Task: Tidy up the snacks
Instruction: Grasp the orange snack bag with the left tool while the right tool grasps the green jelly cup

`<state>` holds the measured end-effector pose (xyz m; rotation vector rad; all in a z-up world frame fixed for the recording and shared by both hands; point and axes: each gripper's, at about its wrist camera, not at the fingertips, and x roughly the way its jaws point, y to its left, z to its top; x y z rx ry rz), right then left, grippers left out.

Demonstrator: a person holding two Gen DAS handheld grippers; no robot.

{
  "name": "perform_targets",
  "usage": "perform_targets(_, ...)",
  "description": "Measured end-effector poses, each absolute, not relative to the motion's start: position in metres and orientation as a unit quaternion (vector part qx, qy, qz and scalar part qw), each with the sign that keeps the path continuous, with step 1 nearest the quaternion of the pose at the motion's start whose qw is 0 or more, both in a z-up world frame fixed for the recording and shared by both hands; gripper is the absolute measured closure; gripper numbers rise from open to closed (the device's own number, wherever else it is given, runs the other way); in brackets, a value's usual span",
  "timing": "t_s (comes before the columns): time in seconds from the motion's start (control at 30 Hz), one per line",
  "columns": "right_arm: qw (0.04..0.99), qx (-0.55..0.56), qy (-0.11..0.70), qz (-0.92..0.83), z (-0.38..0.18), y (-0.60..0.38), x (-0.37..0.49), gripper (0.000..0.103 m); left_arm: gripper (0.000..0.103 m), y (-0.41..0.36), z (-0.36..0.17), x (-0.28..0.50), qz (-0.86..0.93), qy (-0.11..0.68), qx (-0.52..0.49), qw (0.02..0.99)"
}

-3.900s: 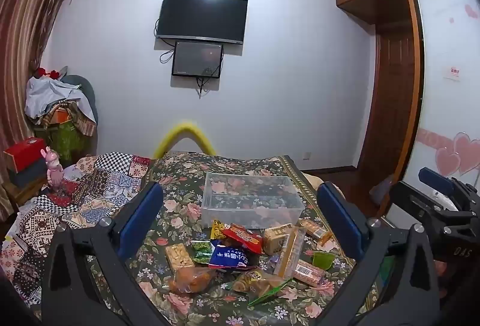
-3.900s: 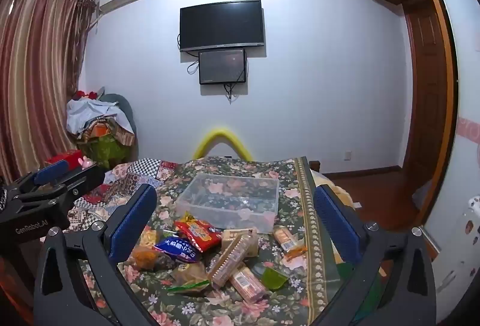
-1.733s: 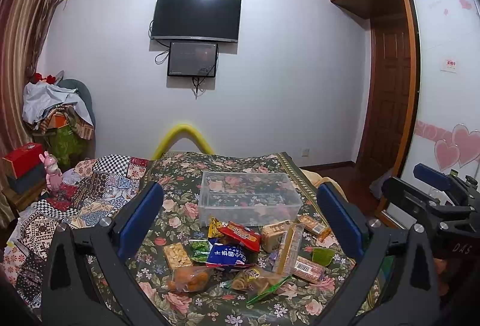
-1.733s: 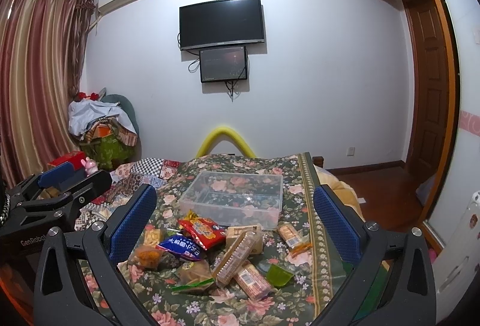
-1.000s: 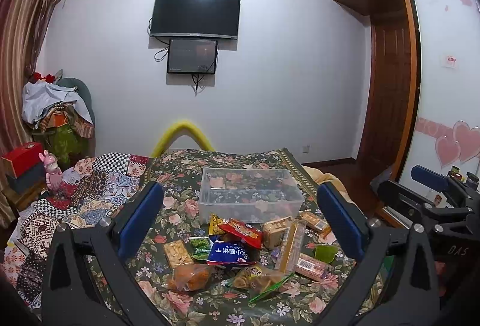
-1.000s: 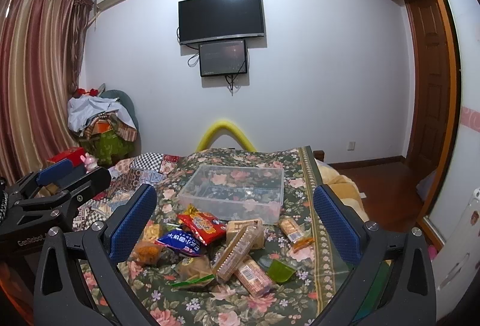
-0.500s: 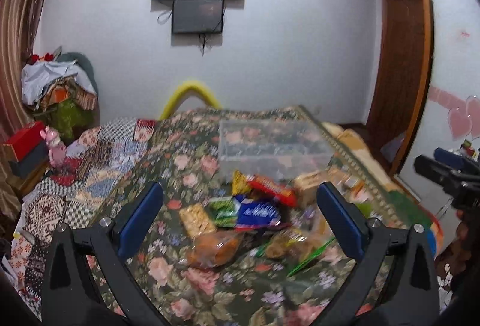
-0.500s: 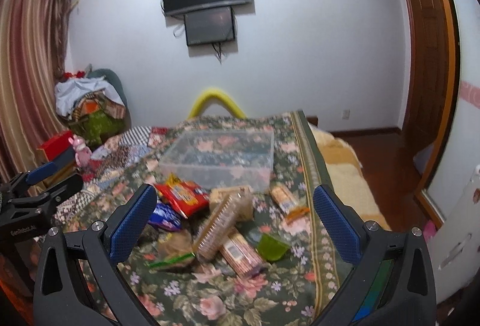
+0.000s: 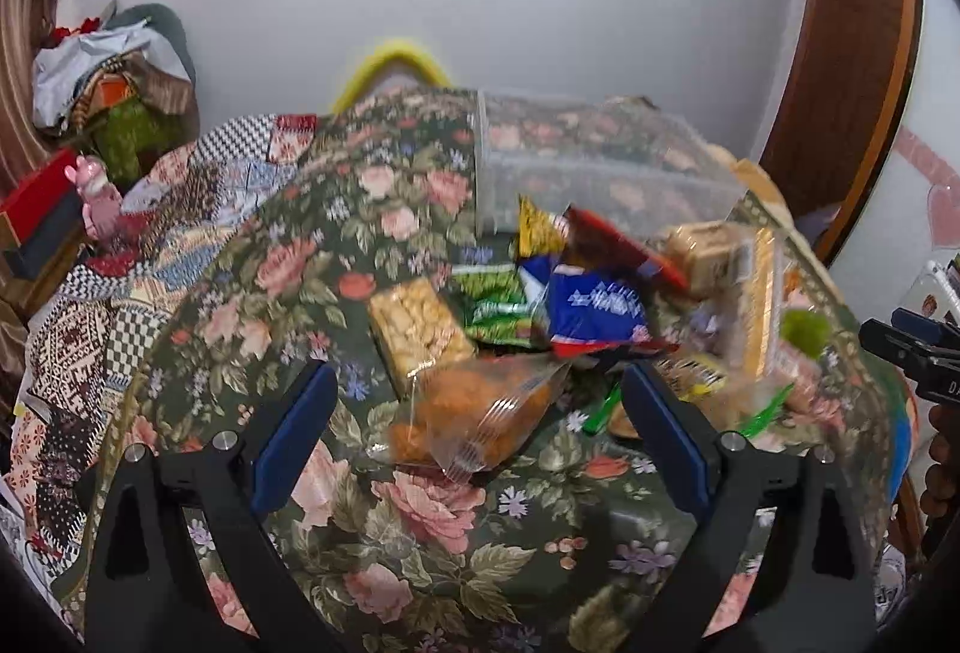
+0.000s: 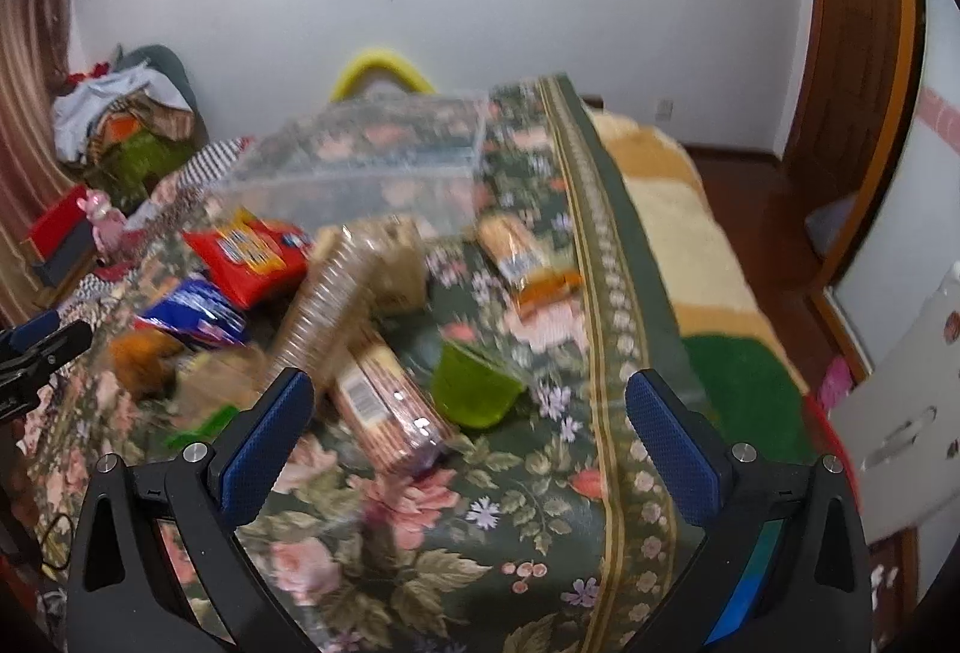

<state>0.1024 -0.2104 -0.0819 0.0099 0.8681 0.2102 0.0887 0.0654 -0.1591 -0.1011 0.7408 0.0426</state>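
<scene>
Snacks lie heaped ahead of your left gripper (image 9: 474, 425), whose jaws have just been closing a little yet stand wide and empty. A crinkly bag of orange snacks (image 9: 474, 419) sits between the fingertips, a cracker pack (image 9: 417, 326) just beyond; it looks light, slippery and crushable, so pinch its sealed edge. The clear bin (image 9: 600, 173) waits farther off.

Your right gripper (image 10: 471, 413) is wide open too, holding nothing. A wrapped biscuit pack (image 10: 390, 413) and a green jelly cup (image 10: 474, 389) lie between its tips; the pack seems stiffer, so grip across its middle.
</scene>
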Motion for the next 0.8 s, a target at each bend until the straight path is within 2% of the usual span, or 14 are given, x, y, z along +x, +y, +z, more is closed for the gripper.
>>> perform_targets(0.23,0.889,0.0,0.449,0.091,-0.107,-0.212,0.119,0.008,0.006,0.075,-0.193,0.109,0.021,0.403,-0.072,0.912)
perform_targets(0.43,0.878,0.01,0.468,0.097,-0.122,-0.212,0.132,0.019,0.008,0.075,-0.213,0.122,0.015,0.425,-0.078,0.902)
perform_targets(0.5,0.877,0.013,0.47,0.098,-0.125,-0.211,0.133,0.021,0.016,0.075,-0.218,0.127,0.009,0.433,-0.082,0.898)
perform_targets(0.63,0.876,0.027,0.471,0.102,-0.127,-0.212,0.136,0.022,0.023,0.077,-0.222,0.132,0.015,0.435,-0.085,0.896)
perform_targets(0.73,0.871,0.032,0.479,0.104,-0.132,-0.213,0.139,0.032,0.029,0.078,-0.222,0.131,0.013,0.43,-0.09,0.898)
perform_targets(0.8,0.868,0.04,0.483,0.104,-0.135,-0.213,0.143,0.033,0.036,0.077,-0.221,0.13,0.012,0.427,-0.086,0.9)
